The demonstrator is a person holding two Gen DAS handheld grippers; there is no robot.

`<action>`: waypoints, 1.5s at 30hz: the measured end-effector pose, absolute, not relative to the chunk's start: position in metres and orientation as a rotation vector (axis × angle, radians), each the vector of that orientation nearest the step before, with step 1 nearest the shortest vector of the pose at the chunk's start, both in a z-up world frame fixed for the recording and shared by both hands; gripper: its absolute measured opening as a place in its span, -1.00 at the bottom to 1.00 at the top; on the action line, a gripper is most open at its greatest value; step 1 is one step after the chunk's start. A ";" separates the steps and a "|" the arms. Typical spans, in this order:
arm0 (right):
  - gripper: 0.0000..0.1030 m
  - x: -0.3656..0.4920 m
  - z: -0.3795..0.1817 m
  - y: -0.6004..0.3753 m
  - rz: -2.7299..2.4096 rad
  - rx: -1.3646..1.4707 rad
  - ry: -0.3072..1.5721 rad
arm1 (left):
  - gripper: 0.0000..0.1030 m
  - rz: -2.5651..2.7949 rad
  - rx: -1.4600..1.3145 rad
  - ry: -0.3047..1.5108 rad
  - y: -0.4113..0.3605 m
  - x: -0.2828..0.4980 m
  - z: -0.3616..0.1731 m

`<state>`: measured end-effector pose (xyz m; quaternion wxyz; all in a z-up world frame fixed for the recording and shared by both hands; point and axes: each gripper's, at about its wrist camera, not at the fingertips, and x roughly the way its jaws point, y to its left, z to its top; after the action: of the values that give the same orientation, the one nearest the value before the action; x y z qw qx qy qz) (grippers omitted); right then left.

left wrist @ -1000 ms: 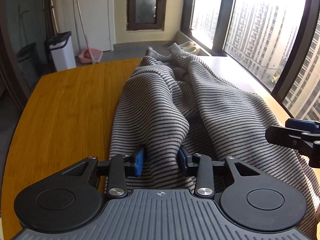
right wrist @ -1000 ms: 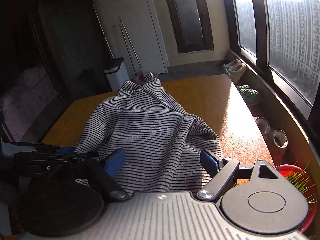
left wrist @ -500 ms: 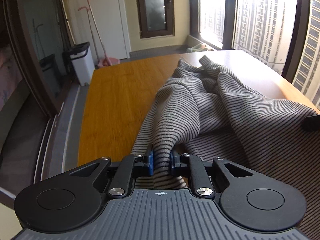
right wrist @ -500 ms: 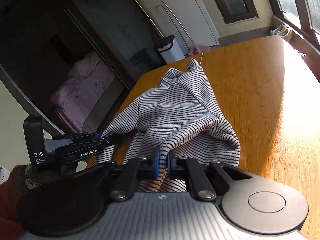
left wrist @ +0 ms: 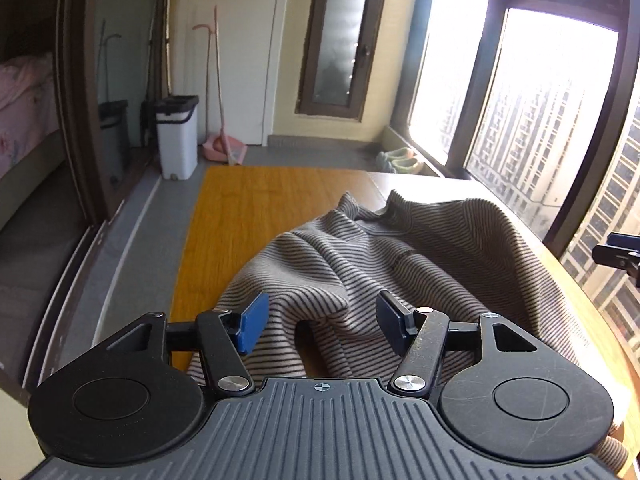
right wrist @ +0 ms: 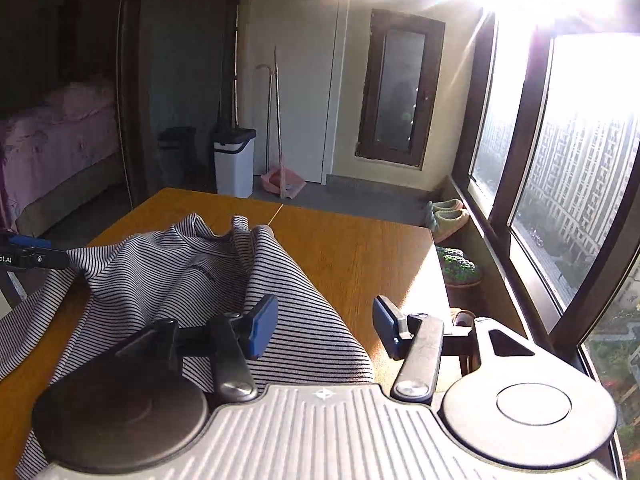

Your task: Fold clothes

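**Both claws let the striped garment go**

The wooden table carries the striped garment, which lies in loose humps ahead of and under both claws, its far end bunched toward the window side. Half a second ago each claw pinched a ridge of this cloth; now the jaws have just been opening and the fabric has dropped free. I judge one drag is finished and a fresh grip comes next. The left gripper stands half open, cloth below but unpressed. The right gripper gapes likewise, the garment's edge under its left pad, nothing held.
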<state>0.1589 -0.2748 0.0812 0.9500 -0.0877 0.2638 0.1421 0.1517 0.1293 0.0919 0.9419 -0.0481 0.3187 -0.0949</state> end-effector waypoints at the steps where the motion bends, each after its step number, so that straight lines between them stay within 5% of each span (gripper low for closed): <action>1: 0.02 0.159 0.079 -0.267 0.314 -0.204 0.540 | 0.30 -0.226 -0.107 0.641 0.125 0.144 0.095; 3: 0.01 0.161 0.074 -0.251 0.366 -0.237 0.559 | 0.43 -0.311 -0.134 0.647 0.113 0.130 0.096; 11: -0.05 0.096 0.048 -0.248 0.523 -0.439 0.641 | 0.44 -0.590 -0.181 0.837 0.065 0.105 0.041; 15: -0.01 0.046 0.058 -0.270 0.627 -0.429 0.688 | 0.87 -0.659 0.096 0.738 0.042 0.058 0.050; 20: -0.06 0.018 0.028 -0.256 0.530 -0.571 0.678 | 0.87 -0.708 0.202 0.766 0.021 0.042 0.041; 22: -0.19 0.027 0.025 -0.271 0.368 -0.631 0.651 | 0.87 -0.657 0.250 0.814 0.020 0.042 0.030; 32: -0.18 0.052 0.070 -0.329 0.237 -0.402 0.585 | 0.92 -0.451 0.180 0.935 0.088 0.048 0.025; 37: 0.30 0.105 0.073 -0.279 0.373 -0.306 0.581 | 0.92 -0.546 0.025 0.822 0.084 0.054 0.056; 43: 0.42 0.218 0.034 -0.228 0.330 -0.259 0.655 | 0.93 -0.632 -0.135 0.787 0.068 0.094 0.048; 45: 0.17 0.241 0.021 -0.219 0.339 -0.340 0.685 | 0.92 -0.606 -0.157 0.856 0.065 0.112 0.031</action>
<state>0.2410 -0.2186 0.0207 0.9138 -0.1652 0.3324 0.1648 0.1119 0.0646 0.0306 0.8626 -0.0749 0.4084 -0.2889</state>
